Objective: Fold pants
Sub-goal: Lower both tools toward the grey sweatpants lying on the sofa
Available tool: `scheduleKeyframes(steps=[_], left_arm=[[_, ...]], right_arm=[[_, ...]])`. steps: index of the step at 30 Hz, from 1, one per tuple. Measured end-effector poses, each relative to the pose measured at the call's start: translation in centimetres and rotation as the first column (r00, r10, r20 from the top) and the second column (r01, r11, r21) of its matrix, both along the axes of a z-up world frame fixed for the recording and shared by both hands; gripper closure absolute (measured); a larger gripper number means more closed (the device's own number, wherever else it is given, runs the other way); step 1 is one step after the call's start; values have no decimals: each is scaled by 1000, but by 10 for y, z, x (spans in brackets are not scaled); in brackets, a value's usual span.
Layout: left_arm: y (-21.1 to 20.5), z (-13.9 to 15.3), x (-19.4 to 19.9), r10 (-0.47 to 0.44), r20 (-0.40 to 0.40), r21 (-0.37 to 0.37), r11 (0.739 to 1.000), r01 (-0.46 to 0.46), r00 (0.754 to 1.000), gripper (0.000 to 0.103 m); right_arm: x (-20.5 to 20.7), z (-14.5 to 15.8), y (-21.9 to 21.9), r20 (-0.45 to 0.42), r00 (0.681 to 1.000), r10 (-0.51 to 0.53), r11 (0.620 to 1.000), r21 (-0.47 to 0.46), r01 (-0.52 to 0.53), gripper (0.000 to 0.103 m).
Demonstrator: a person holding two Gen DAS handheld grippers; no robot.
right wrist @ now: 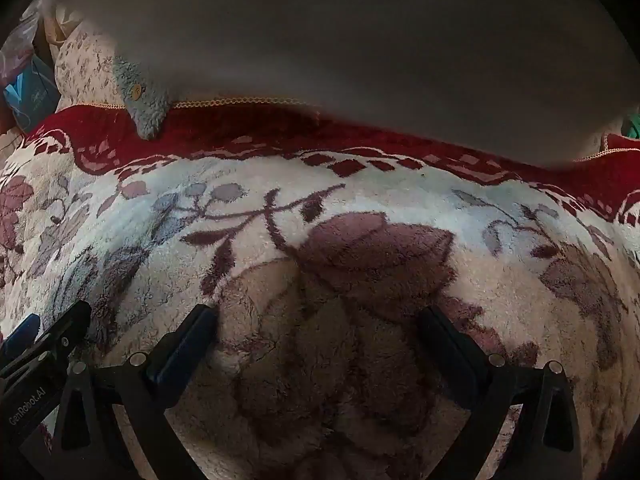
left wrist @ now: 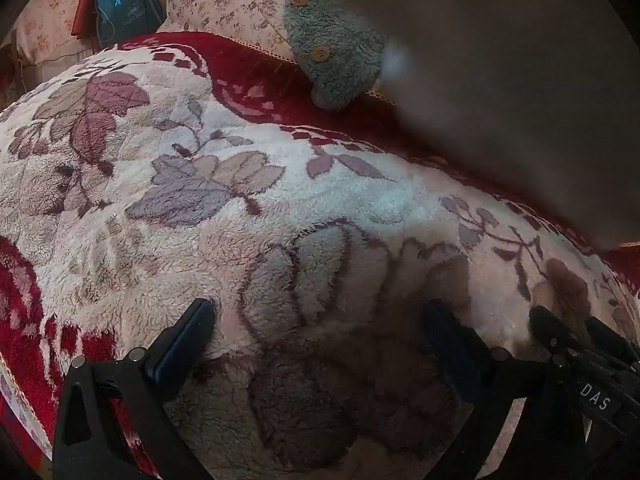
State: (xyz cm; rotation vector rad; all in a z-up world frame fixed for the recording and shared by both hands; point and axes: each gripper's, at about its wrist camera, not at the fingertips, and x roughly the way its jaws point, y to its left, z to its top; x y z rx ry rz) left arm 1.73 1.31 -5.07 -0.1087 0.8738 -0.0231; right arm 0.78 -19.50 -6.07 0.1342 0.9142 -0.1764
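Two grippers hover over a bed, both angled down at the floral fleece blanket (left wrist: 224, 148), and neither has hold of anything. The left gripper (left wrist: 318, 308) has its jaws spread as wide as they go, with only blanket pile between them. The right gripper (right wrist: 317, 312) stands just as wide and just as empty. They hang side by side, near each other, which reads as a ready pose: open and level with one another, set to take a garment at two points together.

The pants are not clearly shown. My best guess is the large, blurred grey-brown mass (left wrist: 500, 100) that fills the left view from twelve to three o'clock and spans the right view from ten to two o'clock. It covers the blanket's red border and corded edge. It is too soft to make out a seam or a leg, so I cannot tell for sure that it is the pants, nor whether it lies on the bed or hangs in front of it.

The left view shows more of what lies at eleven o'clock: a grey fleece garment (left wrist: 332, 64) with two wooden buttons, resting on a flowered pillow (left wrist: 232, 4), with a blue bag (left wrist: 120, 8) behind. The right view shows only one of those buttons, but it alone takes in the full width of the brown mass and a scrap of green (right wrist: 633, 126) at three o'clock.
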Motion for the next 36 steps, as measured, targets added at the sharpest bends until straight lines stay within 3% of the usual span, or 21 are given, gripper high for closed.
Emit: scheduleKeyframes(steps=[32,36], left_arm=[[-2,3,3,2,-22,14,1000,-1,1000,0],[-2,13,-8,2,-21,-13,1000,-3,1000,0]], right_arm=[[3,1,-2,-6,1000,5,1000,-8,-5,0],[-1,4,-11,-18,992,128,991,52,-127,0]])
